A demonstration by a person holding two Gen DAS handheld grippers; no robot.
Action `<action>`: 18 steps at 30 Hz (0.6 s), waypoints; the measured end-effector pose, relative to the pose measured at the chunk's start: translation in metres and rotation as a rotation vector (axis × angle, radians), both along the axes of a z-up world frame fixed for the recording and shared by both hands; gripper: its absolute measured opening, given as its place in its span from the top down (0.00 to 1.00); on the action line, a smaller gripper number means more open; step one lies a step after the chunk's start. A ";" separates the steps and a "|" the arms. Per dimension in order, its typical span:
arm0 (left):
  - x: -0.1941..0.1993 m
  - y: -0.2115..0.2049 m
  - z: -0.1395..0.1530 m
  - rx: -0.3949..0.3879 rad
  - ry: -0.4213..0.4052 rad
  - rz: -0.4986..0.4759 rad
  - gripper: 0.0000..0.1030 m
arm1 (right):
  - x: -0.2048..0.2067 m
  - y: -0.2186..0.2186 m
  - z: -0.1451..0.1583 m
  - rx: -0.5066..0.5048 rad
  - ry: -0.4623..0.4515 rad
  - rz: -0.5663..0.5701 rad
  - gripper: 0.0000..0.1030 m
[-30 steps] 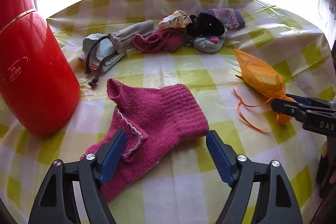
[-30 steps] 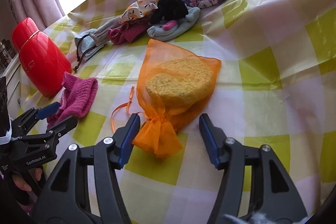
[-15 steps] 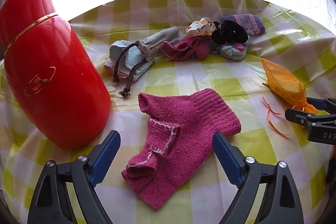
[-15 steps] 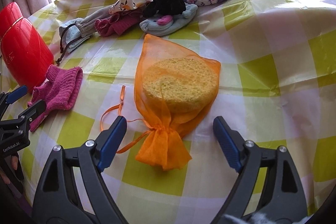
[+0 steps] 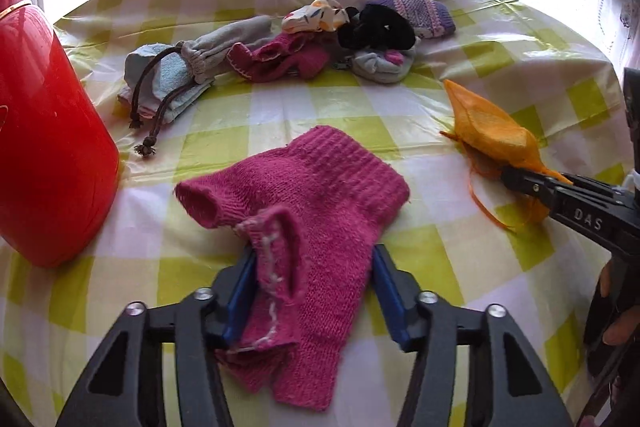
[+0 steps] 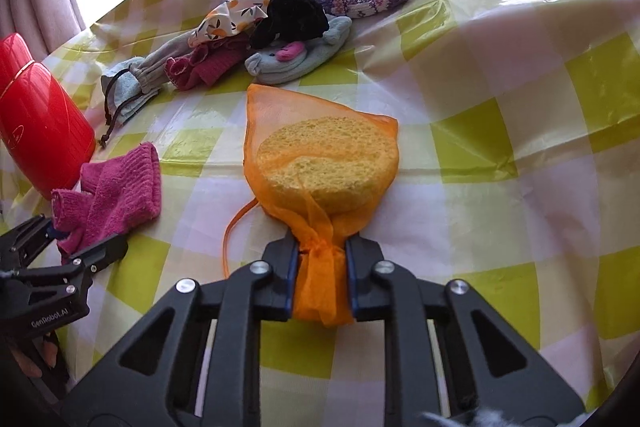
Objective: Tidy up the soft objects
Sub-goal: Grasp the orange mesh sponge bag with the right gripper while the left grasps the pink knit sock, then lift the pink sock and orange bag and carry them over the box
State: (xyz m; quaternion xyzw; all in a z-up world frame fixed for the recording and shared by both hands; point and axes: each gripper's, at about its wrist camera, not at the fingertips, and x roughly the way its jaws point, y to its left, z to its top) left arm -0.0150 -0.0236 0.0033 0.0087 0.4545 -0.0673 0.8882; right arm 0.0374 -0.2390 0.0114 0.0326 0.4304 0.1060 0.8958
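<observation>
My left gripper (image 5: pixel 312 279) is shut on the near end of a pink knitted mitten (image 5: pixel 304 195) lying on the checked tablecloth; the mitten also shows in the right wrist view (image 6: pixel 116 187), with the left gripper (image 6: pixel 76 247) around it. My right gripper (image 6: pixel 320 259) is shut on the tied neck of an orange mesh bag (image 6: pixel 320 155) with a yellow sponge inside. In the left wrist view the bag (image 5: pixel 492 135) lies at the right with the right gripper (image 5: pixel 520 183) on its end.
A red plastic container (image 5: pixel 44 163) stands at the left, close to the mitten. A pile of soft things lies at the back: a grey drawstring pouch (image 5: pixel 180 75), a second pink mitten (image 5: pixel 284 59), a black piece (image 5: pixel 376 27), a purple mitten (image 5: pixel 416 15).
Both grippers have moved forward and closed: the left on the pink mitten, the right on the neck of the orange bag. Both were open half a second ago.
</observation>
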 end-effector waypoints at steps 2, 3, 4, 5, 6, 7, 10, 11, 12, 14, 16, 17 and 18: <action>-0.009 -0.003 0.000 -0.016 -0.012 0.013 0.70 | 0.000 0.001 0.000 0.004 -0.001 0.002 0.82; -0.011 -0.001 0.000 -0.029 -0.019 0.029 0.74 | -0.001 0.001 0.000 0.006 -0.002 0.004 0.82; -0.011 0.001 0.001 -0.037 -0.023 0.042 0.77 | -0.001 0.000 0.000 0.013 -0.003 0.005 0.82; -0.011 0.005 0.001 -0.070 -0.021 0.049 0.80 | -0.002 -0.002 0.002 0.033 -0.014 0.009 0.83; -0.010 0.011 0.002 -0.106 -0.013 0.063 0.80 | -0.007 -0.007 0.006 0.076 -0.043 0.021 0.83; -0.012 0.015 0.003 -0.136 -0.001 0.080 0.80 | -0.014 -0.012 0.011 0.112 -0.080 0.025 0.83; -0.029 0.020 0.023 -0.208 -0.026 0.101 0.81 | -0.036 -0.027 0.021 0.223 -0.089 0.016 0.83; -0.037 0.020 0.030 -0.218 -0.043 0.102 0.81 | -0.043 -0.030 0.024 0.251 -0.091 0.015 0.83; -0.046 0.019 0.036 -0.227 -0.058 0.102 0.81 | -0.050 -0.032 0.027 0.262 -0.096 0.015 0.83; -0.060 0.018 0.046 -0.246 -0.078 0.105 0.80 | -0.061 -0.032 0.037 0.270 -0.116 0.026 0.83; -0.073 0.017 0.056 -0.253 -0.103 0.114 0.80 | -0.073 -0.030 0.053 0.268 -0.152 0.043 0.83; -0.079 0.017 0.063 -0.249 -0.125 0.121 0.80 | -0.079 -0.029 0.063 0.258 -0.181 0.053 0.83; -0.085 0.016 0.072 -0.245 -0.157 0.126 0.80 | -0.086 -0.026 0.074 0.246 -0.215 0.064 0.83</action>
